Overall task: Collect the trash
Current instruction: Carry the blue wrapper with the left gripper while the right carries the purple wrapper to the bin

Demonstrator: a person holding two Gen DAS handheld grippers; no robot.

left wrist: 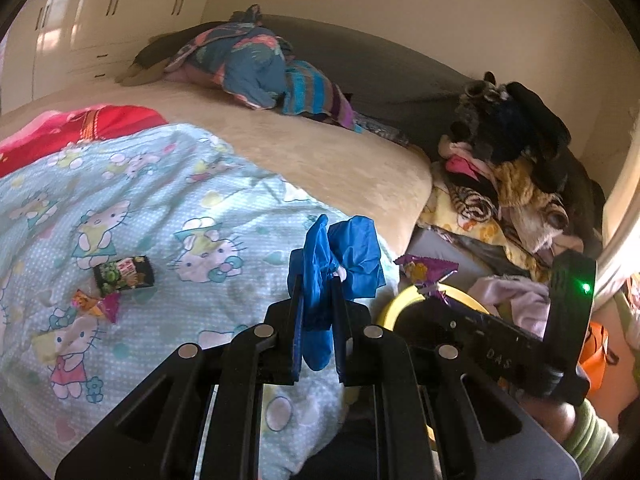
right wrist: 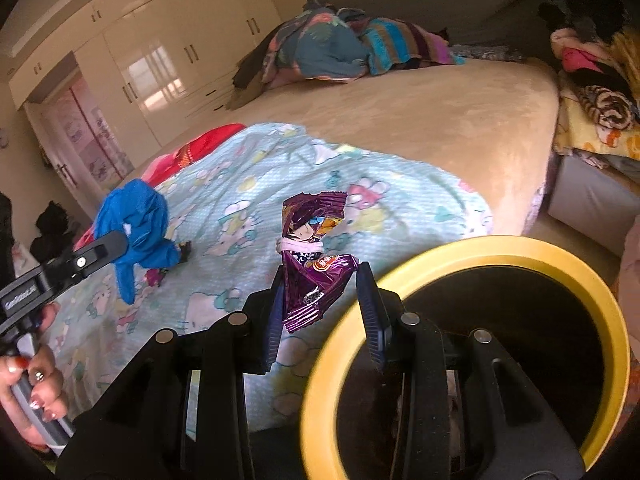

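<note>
Two bits of trash picked up, more left on the bed
Left gripper (left wrist: 316, 280) pinches a blue glove (left wrist: 340, 252); right gripper (right wrist: 320, 280), half open, holds a purple wrapper (right wrist: 312, 276) beside the yellow bin (right wrist: 600, 296); two wrappers (left wrist: 124, 276) wait on the blanket (left wrist: 160, 184)

A home bedroom: bed (right wrist: 420, 120), cartoon quilt (left wrist: 140, 200), glossy wardrobes (right wrist: 168, 52).

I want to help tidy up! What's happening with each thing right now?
Left gripper: shut on the blue glove.
Right gripper: holds the purple wrapper; grip unclear.
Yellow-rimmed bin: open, beside the bed.
Green snack packet: lying on the blanket.
Small orange wrapper: lying on the blanket.
</note>
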